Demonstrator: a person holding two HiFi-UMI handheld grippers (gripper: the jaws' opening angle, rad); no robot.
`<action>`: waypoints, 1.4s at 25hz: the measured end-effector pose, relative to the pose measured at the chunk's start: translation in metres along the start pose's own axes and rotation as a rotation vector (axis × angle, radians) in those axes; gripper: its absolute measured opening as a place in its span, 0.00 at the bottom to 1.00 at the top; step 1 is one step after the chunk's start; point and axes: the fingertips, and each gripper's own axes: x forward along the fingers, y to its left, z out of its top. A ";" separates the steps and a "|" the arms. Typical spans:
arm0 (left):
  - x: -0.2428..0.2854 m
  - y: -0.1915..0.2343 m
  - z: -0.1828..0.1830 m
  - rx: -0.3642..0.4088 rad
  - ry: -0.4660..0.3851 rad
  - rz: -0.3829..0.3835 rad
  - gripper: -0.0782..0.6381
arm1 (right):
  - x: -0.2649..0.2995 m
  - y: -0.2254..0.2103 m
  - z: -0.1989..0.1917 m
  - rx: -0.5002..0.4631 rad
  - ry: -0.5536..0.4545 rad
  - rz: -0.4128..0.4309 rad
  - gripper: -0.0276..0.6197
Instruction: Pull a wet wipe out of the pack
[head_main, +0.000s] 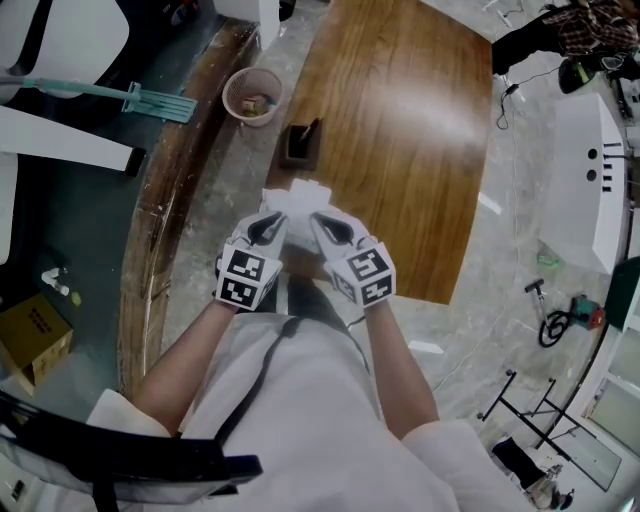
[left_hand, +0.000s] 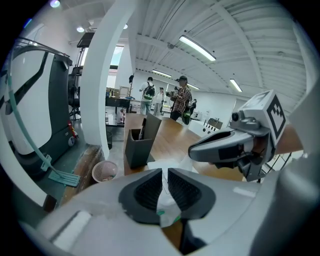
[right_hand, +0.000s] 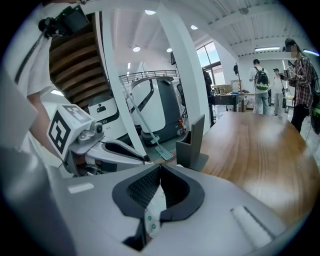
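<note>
The wet wipe pack (head_main: 297, 200) is white and sits at the near edge of the wooden table (head_main: 400, 130), between both grippers. My left gripper (head_main: 275, 222) comes at it from the left. In the left gripper view its jaws (left_hand: 165, 172) stand a narrow gap apart, with the pack's white, green-printed film (left_hand: 168, 204) between them. My right gripper (head_main: 322, 222) meets the pack from the right. In the right gripper view it (right_hand: 160, 167) is shut on white film with green dots (right_hand: 152, 212). Both sets of tips nearly touch.
A dark holder box (head_main: 301, 146) stands on the table just beyond the pack. A pink wastebasket (head_main: 253, 96) and a teal broom (head_main: 150, 98) lie on the floor to the left. Several people (left_hand: 180, 97) stand at the table's far end.
</note>
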 end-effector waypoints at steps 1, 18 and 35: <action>-0.001 -0.001 0.000 0.003 -0.001 -0.003 0.18 | -0.002 0.000 0.001 0.000 -0.004 -0.003 0.06; -0.012 -0.016 0.031 0.053 -0.064 0.004 0.19 | -0.030 0.006 0.021 -0.009 -0.096 -0.019 0.06; -0.036 -0.019 0.075 0.070 -0.159 0.027 0.18 | -0.066 0.015 0.052 -0.033 -0.216 -0.020 0.06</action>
